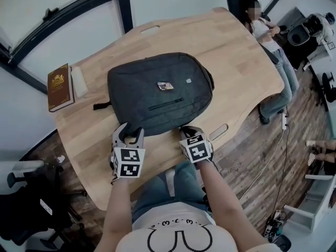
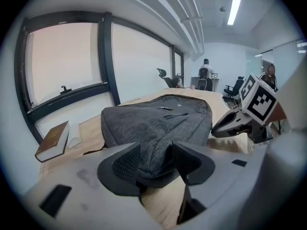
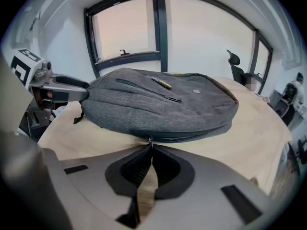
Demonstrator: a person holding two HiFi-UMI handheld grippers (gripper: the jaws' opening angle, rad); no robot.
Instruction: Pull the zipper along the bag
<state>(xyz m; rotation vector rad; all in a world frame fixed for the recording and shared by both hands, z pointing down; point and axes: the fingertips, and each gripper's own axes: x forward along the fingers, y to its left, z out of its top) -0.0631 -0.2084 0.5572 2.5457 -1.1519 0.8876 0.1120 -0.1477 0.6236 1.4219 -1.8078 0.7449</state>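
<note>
The grey bag point(image 1: 157, 91) lay flat in the middle of the wooden bench point(image 1: 173, 35), well apart from a brown book point(image 1: 59, 86) at the bench's left end, and both claws sat at the bag's near edge. The left claw point(image 2: 156, 150) stood wide, with the bag's near left corner filling the gap and the fabric pressed between its pads. The right claw point(image 3: 149, 145), further right along the same edge, had its jaws brought together on the small metal zipper pull point(image 3: 150, 139), pinched at their very tips.
</note>
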